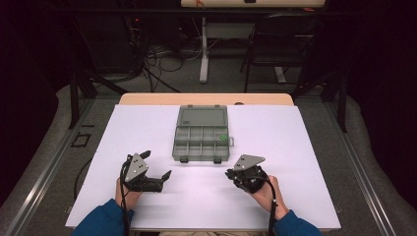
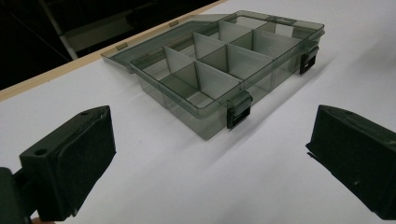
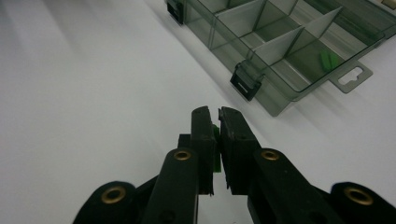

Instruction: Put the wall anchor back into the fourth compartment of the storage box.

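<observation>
My right gripper (image 3: 215,135), low centre of frame, pinches a small green piece (image 3: 216,144); my left gripper (image 1: 156,172), lower left, is spread wide, both aimed at the open box (image 1: 201,142).

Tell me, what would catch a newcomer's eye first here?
Probably the clear grey organizer box, lid open, in the middle of the white table, with a small green piece already in a compartment at its right end. Next, the two black grippers near the front edge: the left gripper has its jaws wide apart and nothing between them, while the right gripper is pinched shut on a green part.
</observation>
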